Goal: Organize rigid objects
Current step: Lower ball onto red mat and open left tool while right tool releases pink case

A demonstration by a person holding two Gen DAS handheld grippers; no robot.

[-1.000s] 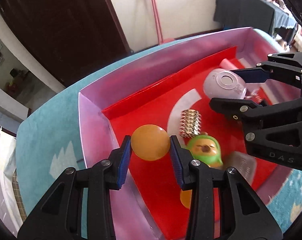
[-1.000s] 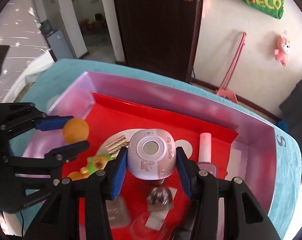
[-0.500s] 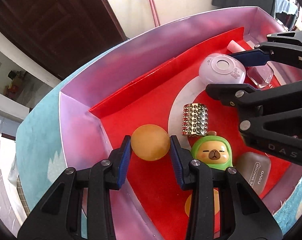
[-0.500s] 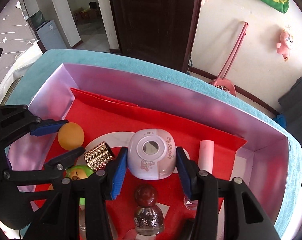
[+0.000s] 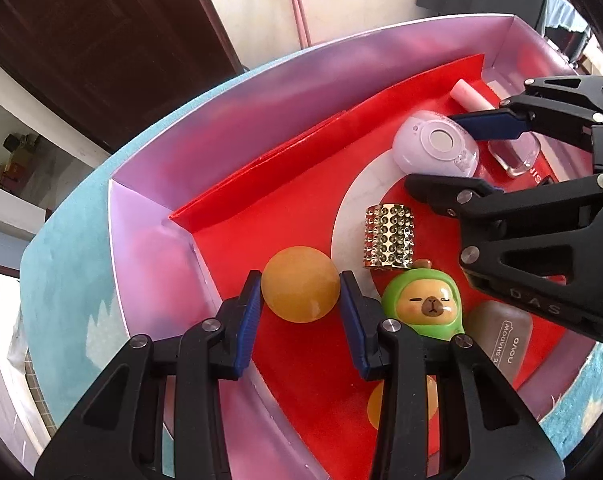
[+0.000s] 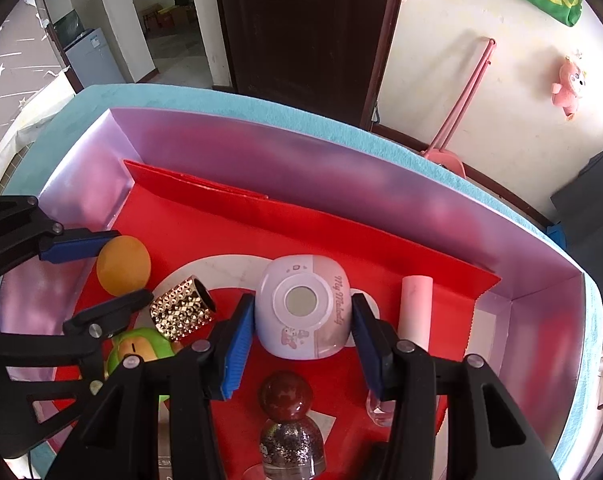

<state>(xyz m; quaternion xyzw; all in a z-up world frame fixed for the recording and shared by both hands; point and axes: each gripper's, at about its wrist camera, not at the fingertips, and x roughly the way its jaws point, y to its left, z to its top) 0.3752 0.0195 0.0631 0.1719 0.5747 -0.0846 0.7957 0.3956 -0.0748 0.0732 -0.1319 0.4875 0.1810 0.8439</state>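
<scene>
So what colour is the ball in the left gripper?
Orange ball; the left wrist view shows it best.

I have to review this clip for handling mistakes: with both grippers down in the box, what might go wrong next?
The orange ball in the left gripper is round and smooth; it may squirt out or roll into the green figurine. The right gripper holds the pink-and-white case close to the pink-capped bottle; setting it down could knock that.

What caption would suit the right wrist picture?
Right gripper clamps a white-pink case over a red-lined box, while the left gripper holds an orange ball.
</scene>
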